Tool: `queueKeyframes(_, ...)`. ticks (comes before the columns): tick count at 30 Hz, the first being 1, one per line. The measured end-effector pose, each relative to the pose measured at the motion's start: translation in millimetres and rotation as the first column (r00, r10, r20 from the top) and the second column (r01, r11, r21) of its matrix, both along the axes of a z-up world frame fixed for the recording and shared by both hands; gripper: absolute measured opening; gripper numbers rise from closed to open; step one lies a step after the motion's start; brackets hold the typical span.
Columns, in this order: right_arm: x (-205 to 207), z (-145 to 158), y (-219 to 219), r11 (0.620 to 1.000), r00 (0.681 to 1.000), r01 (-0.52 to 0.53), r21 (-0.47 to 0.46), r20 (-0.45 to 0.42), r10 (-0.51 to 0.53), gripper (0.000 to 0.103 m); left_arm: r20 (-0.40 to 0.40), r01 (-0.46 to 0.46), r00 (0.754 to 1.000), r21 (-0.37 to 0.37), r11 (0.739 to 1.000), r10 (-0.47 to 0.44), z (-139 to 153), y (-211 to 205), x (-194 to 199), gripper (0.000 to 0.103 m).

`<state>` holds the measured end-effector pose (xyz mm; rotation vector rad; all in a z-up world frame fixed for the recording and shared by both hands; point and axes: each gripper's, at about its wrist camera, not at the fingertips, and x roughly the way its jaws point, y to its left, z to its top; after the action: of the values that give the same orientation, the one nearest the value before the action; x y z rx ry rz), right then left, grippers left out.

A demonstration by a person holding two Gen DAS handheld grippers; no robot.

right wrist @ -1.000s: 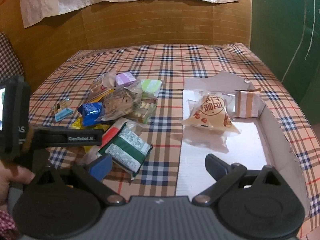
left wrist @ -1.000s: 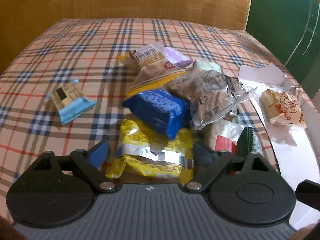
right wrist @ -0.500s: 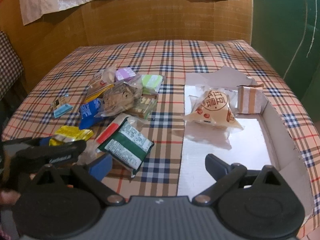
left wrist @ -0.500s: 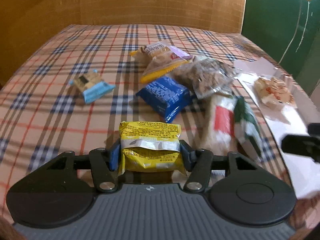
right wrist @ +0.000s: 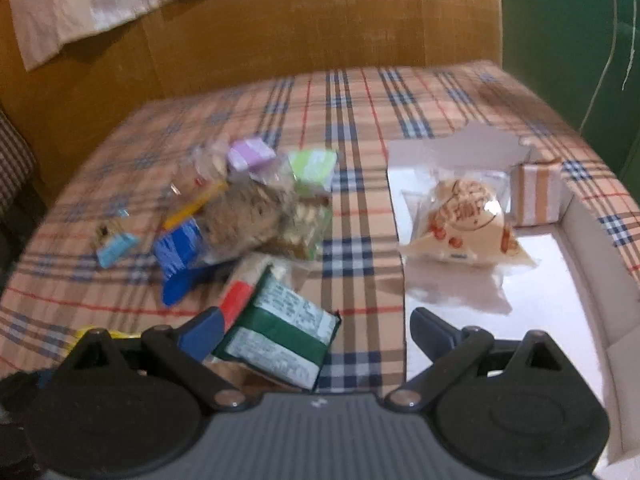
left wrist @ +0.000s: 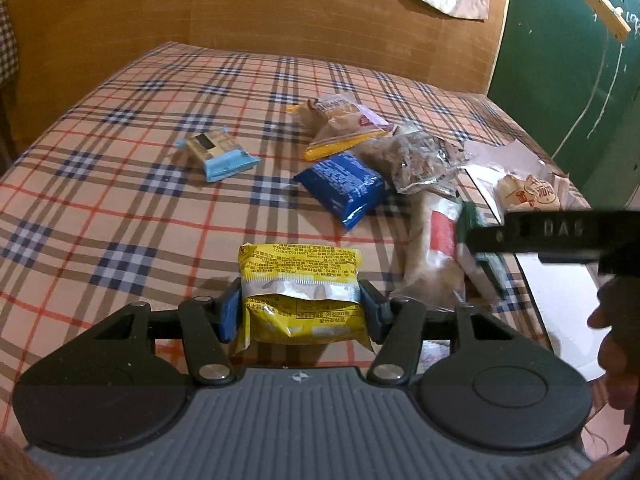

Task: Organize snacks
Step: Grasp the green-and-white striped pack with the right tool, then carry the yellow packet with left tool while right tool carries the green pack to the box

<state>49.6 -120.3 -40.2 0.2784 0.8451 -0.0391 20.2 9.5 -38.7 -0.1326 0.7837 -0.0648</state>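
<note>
My left gripper (left wrist: pixel 301 304) is shut on a yellow snack packet (left wrist: pixel 300 276), its blue pads pressing both sides, and holds it near the front of the plaid tablecloth, apart from the pile. The pile holds a dark blue packet (left wrist: pixel 340 186), a clear bag of brown snacks (left wrist: pixel 420 156) and a green and red packet (left wrist: pixel 444 240). My right gripper (right wrist: pixel 316 324) is open, low over that green packet (right wrist: pixel 280 336), whose corner lies between its fingers. To its right, a white cardboard box (right wrist: pixel 560 320) holds a bagged bun (right wrist: pixel 468 220).
A light blue packet (left wrist: pixel 218 154) lies alone to the left of the pile. Purple (right wrist: pixel 250 154) and pale green (right wrist: pixel 314 166) packets sit at the back of it. A striped small carton (right wrist: pixel 538 192) stands in the box's far corner. Brown cardboard walls stand behind the table.
My left gripper closed on the yellow packet and drew it back out of the pile. My right gripper sank and shifted left toward the green packet.
</note>
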Motion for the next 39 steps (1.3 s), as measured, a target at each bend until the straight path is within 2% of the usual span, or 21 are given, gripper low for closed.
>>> queueKeyframes(3,-5.8,-4.9,-10.7,1.000,0.999,0.023,-0.004,-0.027,-0.023,0.098,-0.003,-0.014,1.000,-0.014,1.000,0.014,-1.6,5.9,-0.8,0.071)
queueKeyframes(5,-8.7,-7.2,-17.1,0.997,0.998,0.049,-0.062,-0.047,-0.052,0.097,-0.002,-0.019,1.000,-0.018,1.000,0.019,-2.1,6.9,-0.5,0.071)
queueKeyframes(9,-15.5,-8.8,-29.5,0.998,0.997,0.063,0.024,-0.039,-0.062,0.098,0.002,-0.026,1.000,-0.026,0.999,0.026,-1.2,3.1,0.6,0.071)
queueKeyframes(15,-9.5,-13.3,-4.4,0.999,0.998,0.038,-0.031,-0.041,-0.040,0.098,0.003,-0.040,0.999,-0.025,0.999,0.040,1.3,1.8,-1.4,0.071)
queueKeyframes(19,-8.7,-19.1,0.6,0.996,0.998,0.052,-0.074,-0.030,-0.054,0.090,0.008,-0.042,0.999,-0.026,0.999,0.042,3.0,2.6,-2.1,0.071)
queueKeyframes(22,-13.0,-16.9,-4.8,0.996,0.998,0.059,-0.064,-0.008,-0.059,0.074,0.006,-0.040,0.999,-0.034,0.999,0.040,3.1,3.3,-1.5,0.071)
queueKeyframes(24,-15.2,-16.0,-8.8,0.997,0.999,0.052,-0.058,-0.007,-0.053,0.070,0.007,-0.031,0.999,-0.039,0.999,0.031,3.7,3.0,-2.4,0.071)
queueKeyframes(27,-18.1,-16.9,-11.5,0.998,0.999,0.039,-0.050,-0.001,-0.039,0.070,0.013,-0.027,1.000,-0.042,0.999,0.028,5.4,2.1,-3.9,0.071)
queueKeyframes(29,-17.2,-16.8,-9.3,0.997,0.999,0.040,-0.062,-0.008,-0.040,0.076,0.015,-0.025,1.000,-0.043,0.999,0.026,6.1,1.5,-4.3,0.071)
queueKeyframes(33,-14.9,-18.8,-4.3,0.996,0.999,0.036,-0.085,0.007,-0.035,0.076,0.014,-0.027,1.000,-0.040,0.999,0.027,6.0,0.0,-6.3,0.071)
queueKeyframes(34,-14.9,-19.1,-3.6,0.995,0.999,0.031,-0.092,0.018,-0.029,0.069,0.013,-0.028,1.000,-0.039,0.999,0.028,6.1,-0.3,-6.5,0.071)
queueKeyframes(35,-15.8,-18.5,-2.6,0.994,0.999,0.023,-0.103,0.030,-0.020,0.053,0.015,-0.027,1.000,-0.038,0.999,0.028,6.4,-0.5,-6.9,0.071)
queueKeyframes(36,-16.9,-16.8,-2.4,0.994,0.999,0.019,-0.110,0.037,-0.015,0.049,0.018,-0.026,0.999,-0.037,0.999,0.027,7.1,-0.6,-7.6,0.071)
queueKeyframes(39,-19.6,-14.9,-8.7,0.998,0.999,0.023,-0.065,0.032,-0.021,0.048,0.025,-0.022,0.999,-0.040,0.999,0.023,9.6,-0.6,-8.5,0.071)
